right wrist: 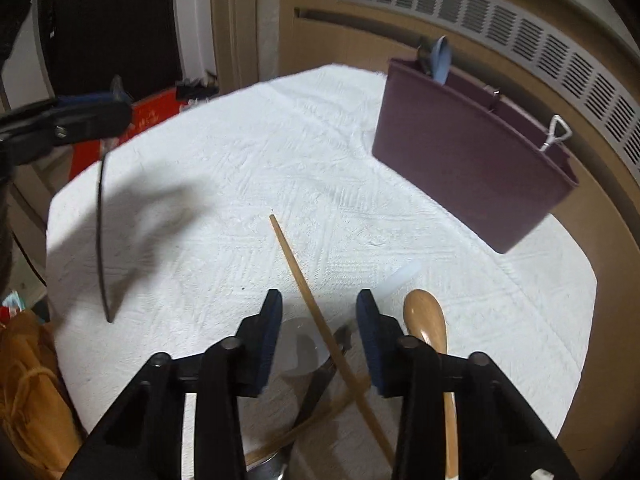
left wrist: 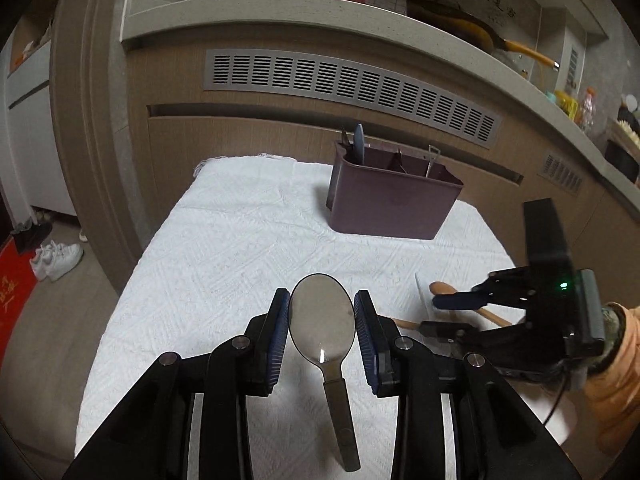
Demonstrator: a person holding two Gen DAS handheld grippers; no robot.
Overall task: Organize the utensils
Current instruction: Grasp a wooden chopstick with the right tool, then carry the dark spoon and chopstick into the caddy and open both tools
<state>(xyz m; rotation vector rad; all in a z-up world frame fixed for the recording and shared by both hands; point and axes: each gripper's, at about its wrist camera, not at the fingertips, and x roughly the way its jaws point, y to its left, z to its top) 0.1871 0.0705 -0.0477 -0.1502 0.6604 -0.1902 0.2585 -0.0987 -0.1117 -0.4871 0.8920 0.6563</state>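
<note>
White textured cloth (left wrist: 240,240) is seen spread over the surface. Left claw (left wrist: 322,320) is clamped on a metal spoon (left wrist: 322,320), pads against both sides of the bowl, handle trailing back toward the camera; the spoon is held clear of the cloth. Ahead and right of this claw, a maroon utensil caddy (left wrist: 394,204) stands upright at the far edge, several utensils already in its compartments.

Right claw (right wrist: 319,312) is held over a loose pile: a wooden chopstick (right wrist: 298,268) runs between the partly parted fingers, with no pad contact seen. A wooden spoon (right wrist: 426,316) lies just right of the claw. Frame is motion-blurred.

Beyond the surface, wood-panelled cabinetry with a slotted vent grille (left wrist: 352,84) is noted, under a grey countertop (left wrist: 256,12). White shoes (left wrist: 56,258) lie on the floor at left.
</note>
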